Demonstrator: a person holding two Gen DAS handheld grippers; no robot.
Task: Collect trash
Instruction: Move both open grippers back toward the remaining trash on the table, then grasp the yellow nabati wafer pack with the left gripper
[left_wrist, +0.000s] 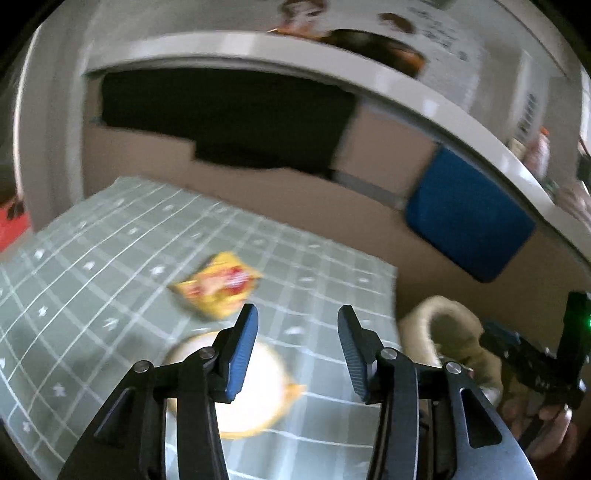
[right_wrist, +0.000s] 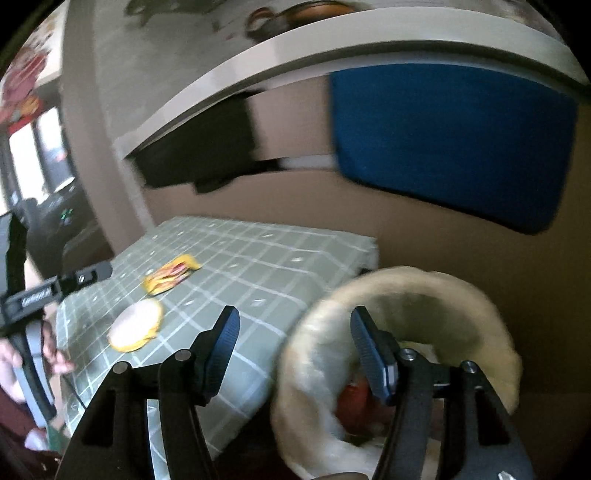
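Blue bin behind; fleecy basket beside table.

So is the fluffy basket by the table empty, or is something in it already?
Not empty. The right wrist view shows something red inside the fluffy cream basket, beside the table; blur hides what it is.

Black jaws, ribbed blue pads

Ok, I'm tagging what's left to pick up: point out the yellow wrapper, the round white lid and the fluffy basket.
yellow wrapper (left_wrist: 217, 288), left wrist view, on its printed middle.
round white lid (right_wrist: 133, 325), right wrist view, on its white top face.
fluffy basket (right_wrist: 417, 281), right wrist view, on the far rim.
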